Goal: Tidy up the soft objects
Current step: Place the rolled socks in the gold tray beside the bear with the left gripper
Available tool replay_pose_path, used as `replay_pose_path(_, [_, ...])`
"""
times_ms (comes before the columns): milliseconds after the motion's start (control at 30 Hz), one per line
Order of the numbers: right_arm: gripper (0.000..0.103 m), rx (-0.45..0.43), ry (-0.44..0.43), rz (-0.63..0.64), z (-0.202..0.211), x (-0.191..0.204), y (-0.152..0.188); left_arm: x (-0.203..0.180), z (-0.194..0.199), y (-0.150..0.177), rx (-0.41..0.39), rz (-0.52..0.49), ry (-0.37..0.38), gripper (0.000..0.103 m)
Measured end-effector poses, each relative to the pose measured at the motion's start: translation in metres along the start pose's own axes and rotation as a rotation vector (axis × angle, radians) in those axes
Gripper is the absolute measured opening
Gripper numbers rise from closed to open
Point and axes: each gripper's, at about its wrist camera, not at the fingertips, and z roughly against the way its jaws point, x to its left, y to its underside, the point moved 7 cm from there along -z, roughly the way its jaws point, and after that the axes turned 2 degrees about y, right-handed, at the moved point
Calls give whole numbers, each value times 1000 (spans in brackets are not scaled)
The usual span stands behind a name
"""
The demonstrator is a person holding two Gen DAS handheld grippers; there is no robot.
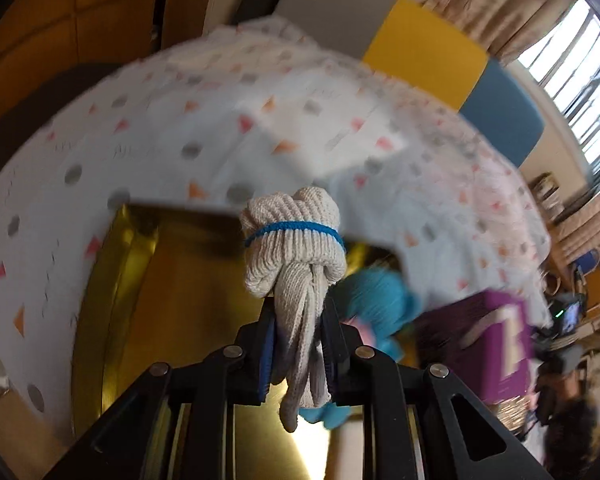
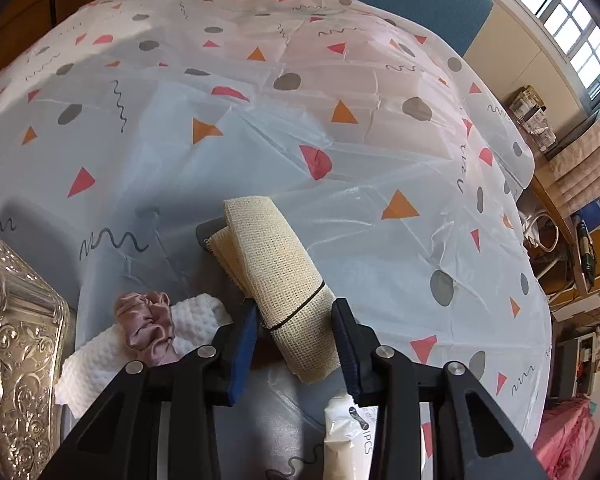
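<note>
My left gripper (image 1: pixel 298 312) is shut on a bundle of white knit gloves (image 1: pixel 294 240) tied with a blue band, held above an open gold box (image 1: pixel 172 300). A blue soft thing (image 1: pixel 374 292) lies just right of the bundle. My right gripper (image 2: pixel 294 312) is open around a rolled cream mesh cloth (image 2: pixel 276 264) bound with a dark band, which lies on the patterned tablecloth (image 2: pixel 260 120). A pink satin scrunchie (image 2: pixel 148 324) rests on a white waffle cloth (image 2: pixel 100 356) to the gripper's left.
An embossed silver box (image 2: pixel 16 360) stands at the far left of the right wrist view. A white tube (image 2: pixel 346 432) lies under the right gripper. A purple box (image 1: pixel 488 348) sits right of the gold box. Coloured chair backs (image 1: pixel 424 48) stand behind the table.
</note>
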Motion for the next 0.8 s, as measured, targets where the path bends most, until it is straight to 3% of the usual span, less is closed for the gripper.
replay_pose_path(167, [37, 24, 5, -21, -3, -1, -2, 1, -37, 20, 66, -2, 3, 25])
replay_pose_path(300, [37, 32, 11, -23, -6, -1, -4, -1, -43, 19, 42, -25, -16, 59])
replay_pose_path(333, [37, 32, 10, -25, -6, -1, -5, -4, -41, 17, 27, -32, -22, 64])
replay_pose_path(533, [36, 20, 20, -26, -6, -1, -5, -9, -14, 9, -105, -145, -122, 75])
replay_pose_path(633, [29, 5, 8, -46, -1, -3, -8, -16, -2, 15, -135, -168, -113, 81])
replay_pose_path(700, [21, -7, -6, -66, 4, -5, -10, -22, 3, 22, -137, -171, -93, 81])
replay_pose_path(800, [18, -20, -32, -101, 13, -7, -10, -33, 8, 35, -125, -180, -54, 81])
